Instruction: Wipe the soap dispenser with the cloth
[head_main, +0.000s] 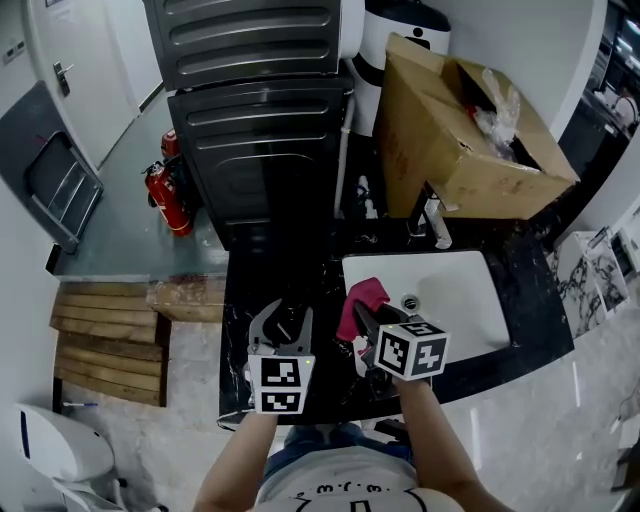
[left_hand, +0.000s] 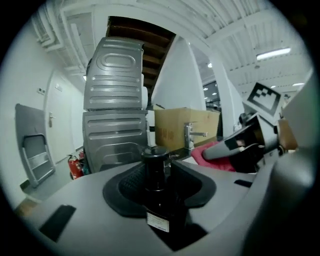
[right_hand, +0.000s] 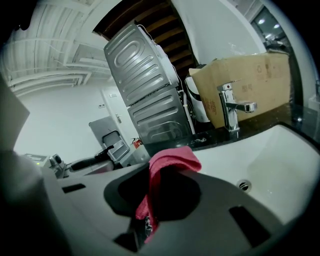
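Note:
The soap dispenser (left_hand: 157, 172) is a dark bottle with a black pump top and a small label. It stands upright on the black counter (head_main: 250, 290), left of the sink. My left gripper (head_main: 283, 320) reaches around it with the jaws apart; the bottle sits between them, and I see no pad pressing on it. My right gripper (head_main: 362, 318) is just to the right, shut on a pink cloth (head_main: 360, 298) that sticks up from between its jaws (right_hand: 167, 162). In the left gripper view, the cloth (left_hand: 212, 155) hangs close to the bottle's right without touching it.
A white sink (head_main: 455, 300) with a chrome tap (head_main: 432, 220) lies to the right. An open cardboard box (head_main: 450, 130) stands behind the tap. Stacked grey machines (head_main: 260, 110) rise behind the counter. Red fire extinguishers (head_main: 165, 195) and wooden boards (head_main: 110, 345) are on the floor to the left.

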